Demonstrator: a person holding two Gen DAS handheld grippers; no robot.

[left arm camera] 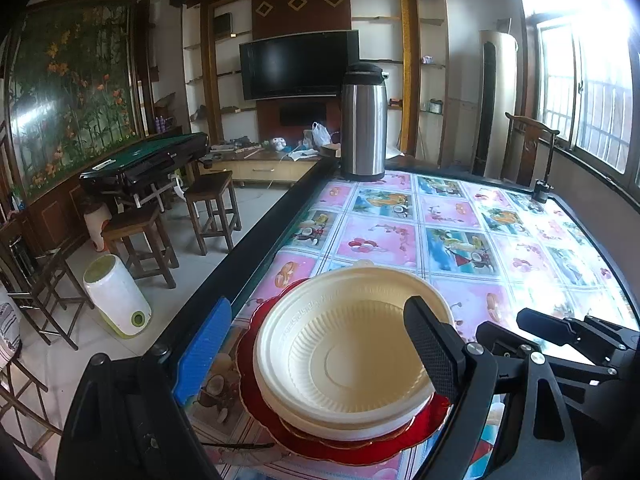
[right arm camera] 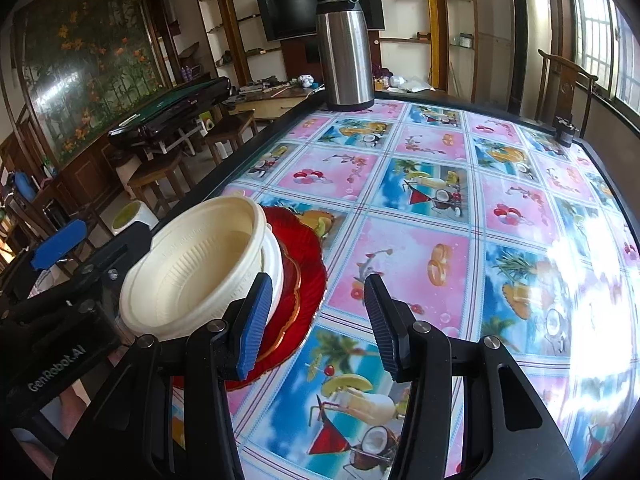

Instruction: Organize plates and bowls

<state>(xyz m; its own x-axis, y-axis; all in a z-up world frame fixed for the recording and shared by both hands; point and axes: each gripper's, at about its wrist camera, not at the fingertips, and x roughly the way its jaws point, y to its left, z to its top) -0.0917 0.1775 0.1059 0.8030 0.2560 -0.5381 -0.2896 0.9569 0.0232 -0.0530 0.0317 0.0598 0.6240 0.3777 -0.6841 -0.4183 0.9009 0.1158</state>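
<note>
Right up close, the left hand-held gripper (left arm camera: 316, 344), jaws spread wide around the stack with one blue pad off the rim at nine o'clock and the black pad leaning over the rim at three o'clock, neither pressing. Dead centre between them, the cream bowl (left arm camera: 344, 352), nested in a second cream bowl and seated on the red plates (left arm camera: 360, 446), the whole pile sitting at the near left edge of the desk (left arm camera: 452, 220). No long axis to worry about here, round all the way, so any approach angle looks fair. Over in the right wrist view, the right hand-held gripper (right arm camera: 316, 322) parted about halfway, nothing between the pads, hanging over bare patterned cloth. From there, same bowl (right arm camera: 200, 264) off at ten o'clock, just beside the blue left finger. Left hand plainly the nearer one, already straddling the stack. Far end of the desk, at twelve o'clock, a steel thermos flask (left arm camera: 362, 120), well apart from the action. Stacking looks close to finished; likely only a squeeze or a nudge left.
</note>
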